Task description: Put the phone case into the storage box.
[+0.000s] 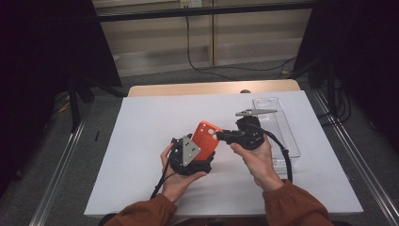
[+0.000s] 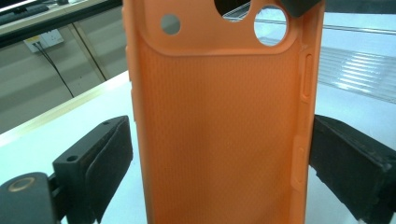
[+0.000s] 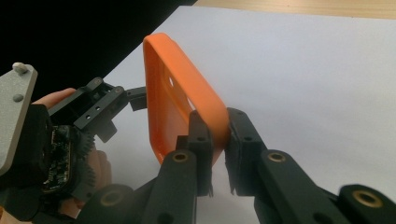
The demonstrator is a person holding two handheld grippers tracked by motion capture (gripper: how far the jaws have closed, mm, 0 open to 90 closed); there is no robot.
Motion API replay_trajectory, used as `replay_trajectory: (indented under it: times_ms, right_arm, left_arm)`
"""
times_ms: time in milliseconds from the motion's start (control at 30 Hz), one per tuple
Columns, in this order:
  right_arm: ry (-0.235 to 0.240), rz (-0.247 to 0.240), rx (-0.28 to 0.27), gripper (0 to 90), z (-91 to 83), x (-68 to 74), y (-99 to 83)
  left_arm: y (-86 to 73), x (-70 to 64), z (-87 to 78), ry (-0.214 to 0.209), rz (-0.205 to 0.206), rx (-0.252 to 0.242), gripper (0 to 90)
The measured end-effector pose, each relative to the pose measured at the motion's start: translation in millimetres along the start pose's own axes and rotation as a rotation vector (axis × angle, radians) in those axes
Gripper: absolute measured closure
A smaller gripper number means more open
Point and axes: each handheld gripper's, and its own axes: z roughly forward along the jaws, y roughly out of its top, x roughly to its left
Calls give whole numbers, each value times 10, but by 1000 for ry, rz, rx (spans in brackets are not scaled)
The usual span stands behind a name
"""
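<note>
Orange-sleeved forearms enter at the bottom of the high view, each hand holding a gripper above the white worktop [image 1: 141,122]. Mid-frame, the left gripper [image 1: 200,153] grips the orange phone case [image 1: 205,138] across its long edges, while the right gripper [image 1: 220,136] pinches the case's upper corner. A clear plastic tray [image 1: 282,123] lies at the right.

White table [image 1: 141,141]: open passage across left, far-centre and near stretches; obstructions are the clear plastic tray [image 1: 277,125] along the far right edge, and at centre the orange phone case [image 1: 205,140] held between left tool [image 1: 190,155] and right tool [image 1: 226,136].
</note>
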Motion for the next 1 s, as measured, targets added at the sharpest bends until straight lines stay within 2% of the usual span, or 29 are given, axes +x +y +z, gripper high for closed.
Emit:
replay_trajectory:
  times_ms: [333,433,667,700,833,900,1000]
  right_arm:
    - [-21,-42,-7,812,14,-55,88]
    - [-26,-50,-13,813,27,-60,115]
    - [-29,-72,-39,813,50,-62,130]
    - [-30,-72,-40,813,50,-64,128]
    - [-32,-78,-50,812,38,-93,126]
    - [-37,-84,-58,812,28,-115,128]
    - [-45,-83,-59,812,21,-143,130]
  left_arm:
    - [22,94,-49,-47,-48,-21,63]
    - [26,123,-68,-43,-58,-21,49]
    - [2,229,-137,-67,-107,-36,32]
    - [-6,234,-146,-70,-112,-43,32]
    - [-20,239,-210,-36,-98,-76,33]
    - [-35,257,-226,-43,-119,-100,38]
    - [-51,296,-245,-66,-152,-110,39]
